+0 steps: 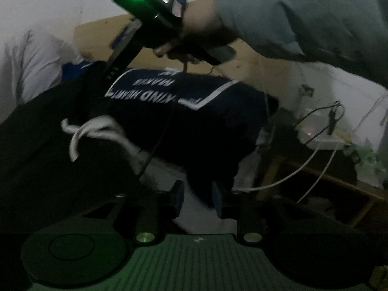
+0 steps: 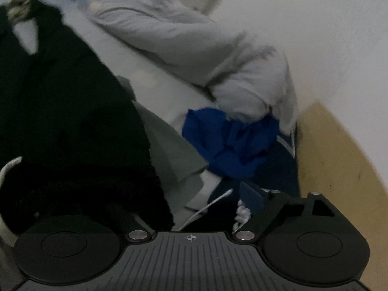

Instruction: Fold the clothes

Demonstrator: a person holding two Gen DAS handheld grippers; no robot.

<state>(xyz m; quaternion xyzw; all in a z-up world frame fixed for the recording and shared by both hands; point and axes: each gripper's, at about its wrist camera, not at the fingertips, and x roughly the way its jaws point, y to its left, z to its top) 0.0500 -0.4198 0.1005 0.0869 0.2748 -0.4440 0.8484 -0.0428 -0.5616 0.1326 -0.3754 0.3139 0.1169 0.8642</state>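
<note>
left gripper (image 1: 197, 197): jaws partly apart, pads not pressing, pointing down-forward | right gripper (image 2: 191, 194): jaws wide, only one finger (image 2: 252, 197) clearly seen in own view | right hand (image 1: 191, 41) wraps handle, seen from left wrist view, pale sleeve (image 1: 303, 17) on forearm, reaching in from right

Dim, blurred views. Ahead of the left gripper (image 1: 197, 200) a folded navy garment (image 1: 194, 121) blocks the centre; a black garment (image 1: 48, 157) with a white drawstring (image 1: 80, 133) fills the left. The right gripper (image 1: 101, 92) and the person's forearm (image 1: 278, 24) cross overhead. Loose cables (image 1: 315, 155) hang at right. A pale bare strip (image 1: 169, 177) lies just before the left gripper. In the right wrist view, a blue cloth (image 2: 230, 140) and grey bundle (image 2: 194, 48) crowd the wall (image 2: 327, 48).
</note>
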